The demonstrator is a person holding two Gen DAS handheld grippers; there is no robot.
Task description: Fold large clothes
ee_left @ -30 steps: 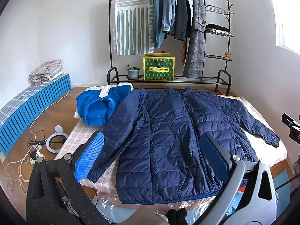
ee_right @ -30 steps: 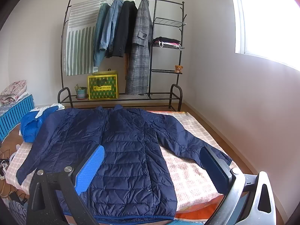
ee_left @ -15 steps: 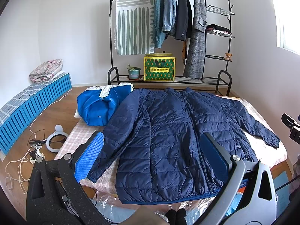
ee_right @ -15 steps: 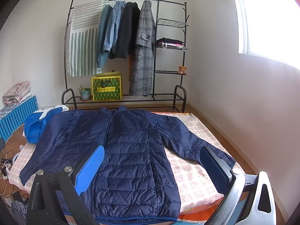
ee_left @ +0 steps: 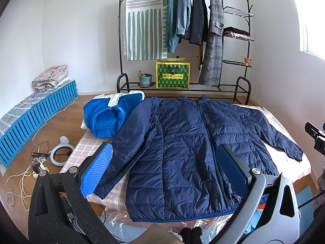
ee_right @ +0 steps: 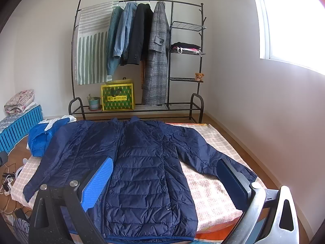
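Note:
A large navy puffer jacket [ee_left: 182, 148] lies flat and face up on a low checked mattress [ee_left: 81, 152], sleeves spread to both sides, hem toward me. It also shows in the right wrist view [ee_right: 134, 168]. My left gripper [ee_left: 164, 170] is open and empty, held above the near edge of the jacket. My right gripper [ee_right: 164, 181] is open and empty, also above the near hem, a little to the right.
A bright blue garment [ee_left: 109, 116] lies at the mattress's far left corner. A black clothes rack [ee_left: 182, 32] with hanging coats and a green-yellow box [ee_left: 172, 75] stands behind. Blue crates [ee_left: 36, 113], a ring light [ee_left: 61, 152] and cables lie on the floor left.
Both grippers stay open. The right wrist view has shifted slightly, with the rack and jacket sitting a little further right and lower. The jacket has not moved.

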